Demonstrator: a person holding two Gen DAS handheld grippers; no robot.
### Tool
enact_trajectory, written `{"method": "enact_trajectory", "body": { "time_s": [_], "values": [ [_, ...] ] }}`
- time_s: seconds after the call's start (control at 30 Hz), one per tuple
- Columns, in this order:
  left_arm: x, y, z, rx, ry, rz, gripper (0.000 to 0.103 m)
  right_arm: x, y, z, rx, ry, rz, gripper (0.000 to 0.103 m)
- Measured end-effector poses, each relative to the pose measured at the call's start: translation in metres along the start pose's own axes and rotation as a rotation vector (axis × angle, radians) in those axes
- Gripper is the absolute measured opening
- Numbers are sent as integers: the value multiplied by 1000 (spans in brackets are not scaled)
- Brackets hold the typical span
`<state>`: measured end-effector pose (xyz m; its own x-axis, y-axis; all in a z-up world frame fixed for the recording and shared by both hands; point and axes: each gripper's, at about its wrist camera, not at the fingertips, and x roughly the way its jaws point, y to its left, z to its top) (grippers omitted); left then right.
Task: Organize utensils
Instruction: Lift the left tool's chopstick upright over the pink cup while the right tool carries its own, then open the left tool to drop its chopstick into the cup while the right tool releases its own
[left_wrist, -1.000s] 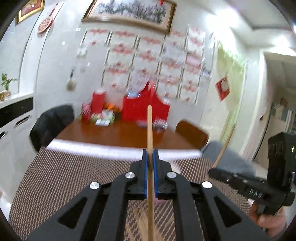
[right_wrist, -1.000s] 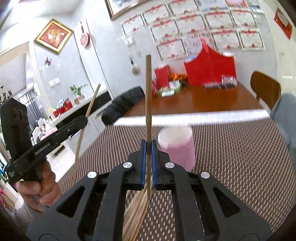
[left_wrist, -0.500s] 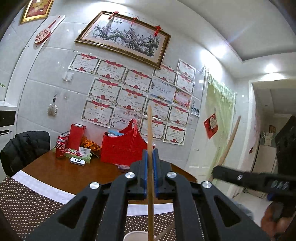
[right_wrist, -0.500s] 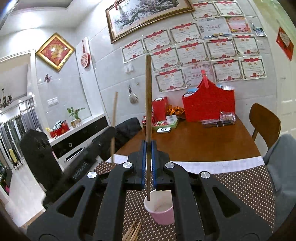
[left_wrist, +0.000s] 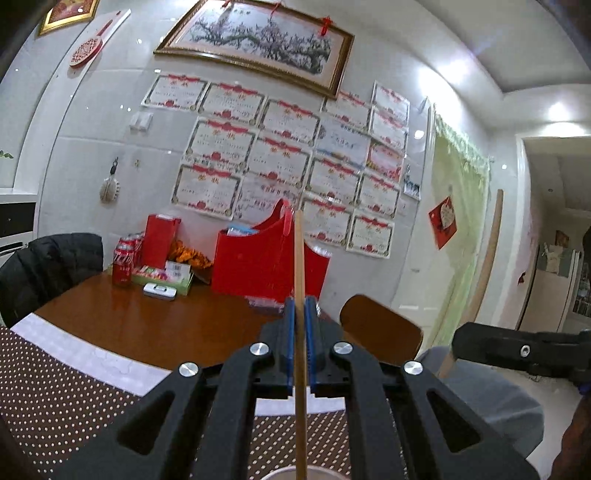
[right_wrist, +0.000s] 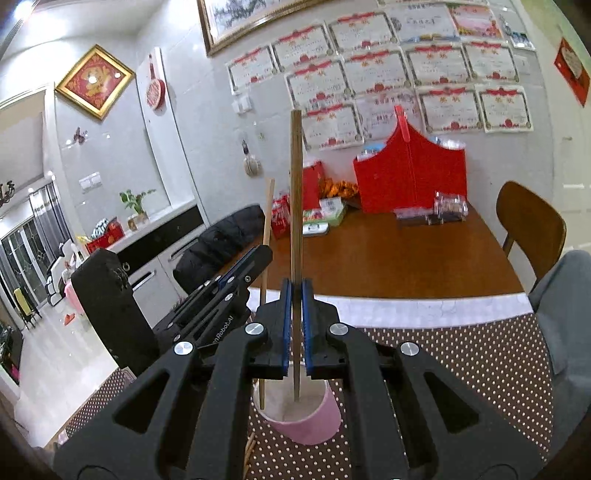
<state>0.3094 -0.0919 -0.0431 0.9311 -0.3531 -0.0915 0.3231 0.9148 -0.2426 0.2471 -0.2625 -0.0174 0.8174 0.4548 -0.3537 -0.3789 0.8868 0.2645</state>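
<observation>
My left gripper (left_wrist: 300, 332) is shut on a wooden chopstick (left_wrist: 299, 266) held upright, its lower end over the pink cup's rim (left_wrist: 295, 474). My right gripper (right_wrist: 295, 321) is shut on a darker chopstick (right_wrist: 295, 184), also upright, its lower end inside the pink cup (right_wrist: 303, 424). In the right wrist view the left gripper (right_wrist: 236, 280) stands to the left and its chopstick (right_wrist: 266, 221) reaches down into the cup. In the left wrist view the right gripper (left_wrist: 517, 350) and its chopstick (left_wrist: 484, 273) are at the right.
The cup stands on a brown dotted mat (right_wrist: 461, 369) on a wooden table (right_wrist: 406, 258). More chopsticks (right_wrist: 249, 450) lie on the mat left of the cup. A red basket (right_wrist: 410, 177), cans and boxes sit at the far end. A wooden chair (right_wrist: 528, 225) is at right.
Both grippers have come down and together over the cup. The chopstick ends now reach into the cup, where before they were above it.
</observation>
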Motion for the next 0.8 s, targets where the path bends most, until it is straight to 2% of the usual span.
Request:
{"method": "enact_trajectory", "body": {
  "time_s": [0.13,0.17,0.2,0.23,0.27,0.4,0.5,0.6,0.8],
  "values": [
    [-1,5,-8,16,67,24,8,16,-7,-6,26,83,2,9],
    [-4,6,-9,25,78,28,22,19,-10,-7,44,95,3,29],
    [-7,6,-8,31,83,36,43,18,-13,-7,58,91,-3,76],
    [-13,8,-7,35,85,46,52,15,-15,-7,72,72,-20,91],
    [-19,9,-6,38,78,53,61,10,-16,-5,75,37,-42,94],
    [-43,11,2,68,71,76,76,-5,-23,-1,113,-15,-64,97],
    [-62,12,6,89,91,105,80,-9,-22,2,124,-25,-117,97],
    [-81,15,10,106,126,132,81,-15,-16,3,131,-35,-101,97],
    [-126,27,12,120,185,184,81,-45,19,5,59,-75,-110,97]
  ]
}}
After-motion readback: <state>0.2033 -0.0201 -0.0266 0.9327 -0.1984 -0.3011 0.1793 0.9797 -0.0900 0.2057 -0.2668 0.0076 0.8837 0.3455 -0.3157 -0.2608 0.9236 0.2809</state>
